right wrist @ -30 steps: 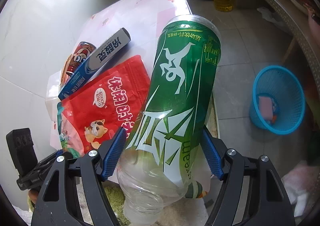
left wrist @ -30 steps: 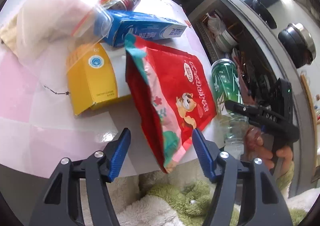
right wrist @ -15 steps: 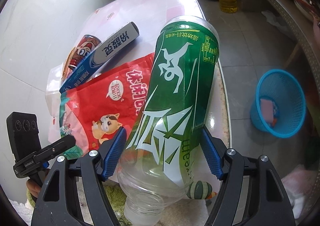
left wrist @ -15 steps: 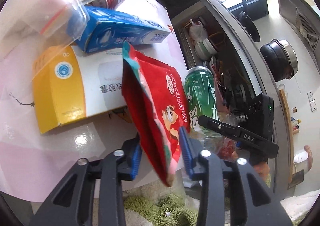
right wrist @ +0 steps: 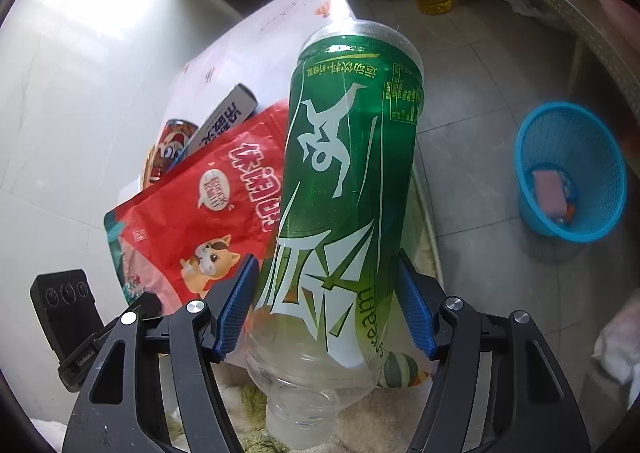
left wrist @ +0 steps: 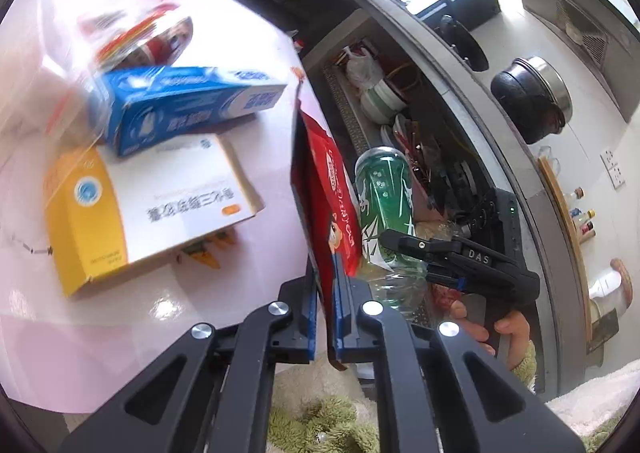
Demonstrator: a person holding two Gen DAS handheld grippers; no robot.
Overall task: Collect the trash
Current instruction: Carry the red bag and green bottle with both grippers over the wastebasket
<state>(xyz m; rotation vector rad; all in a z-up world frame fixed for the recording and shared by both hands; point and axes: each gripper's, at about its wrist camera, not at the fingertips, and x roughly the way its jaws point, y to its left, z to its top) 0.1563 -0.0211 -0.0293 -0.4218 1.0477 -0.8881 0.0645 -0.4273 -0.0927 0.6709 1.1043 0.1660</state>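
Left tool pressed together, jaws just closed, pinching lower edge of red snack bag; bag stands edge-on straight ahead of it. Right tool grips green bottle, pads on both sides of label, neck toward camera, base pointing away. Blue basket on floor, right of right tool. Yellow-white box and blue box on desk, left of left tool.

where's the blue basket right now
In the right wrist view the blue basket stands on the tiled floor at far right, right of the green bottle.
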